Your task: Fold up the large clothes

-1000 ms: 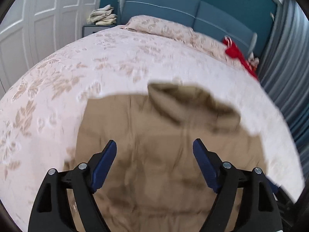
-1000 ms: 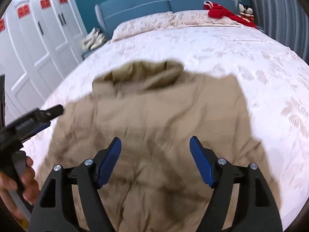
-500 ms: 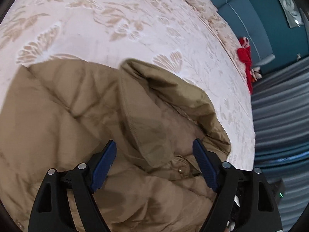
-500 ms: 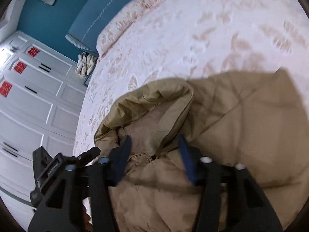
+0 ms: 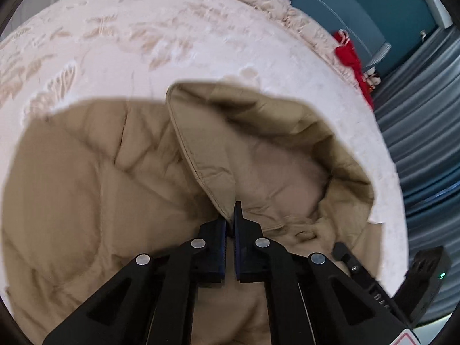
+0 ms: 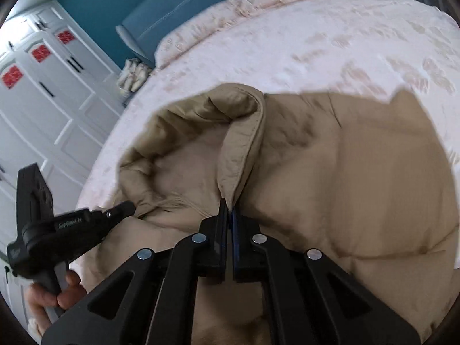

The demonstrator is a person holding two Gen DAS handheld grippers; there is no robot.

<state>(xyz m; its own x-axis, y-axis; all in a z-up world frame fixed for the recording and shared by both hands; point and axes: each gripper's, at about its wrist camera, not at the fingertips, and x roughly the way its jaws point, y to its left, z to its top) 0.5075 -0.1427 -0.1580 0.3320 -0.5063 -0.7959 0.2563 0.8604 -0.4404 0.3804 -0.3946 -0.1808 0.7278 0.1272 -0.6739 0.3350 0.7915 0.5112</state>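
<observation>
A large tan padded jacket (image 5: 86, 178) with a hood (image 5: 273, 149) lies spread on the bed; it also shows in the right wrist view (image 6: 359, 172). My left gripper (image 5: 231, 215) is shut on the hood's front edge, at the left side of the hood opening. My right gripper (image 6: 227, 215) is shut on the hood's opposite front edge (image 6: 241, 155). The left gripper's body (image 6: 66, 227) shows at the left of the right wrist view, close to the hood's other side. The jacket's lower part is hidden under the grippers.
The bed has a pale floral cover (image 5: 129, 34) and a blue headboard (image 6: 178, 3). A red item (image 5: 350, 57) lies near the pillows. White wardrobe doors (image 6: 43, 92) stand on one side, grey-blue curtains (image 5: 425, 120) on the other.
Both grippers dropped from above the jacket down to the hood. Both were open a second ago and are now shut on the hood's two front edges.
</observation>
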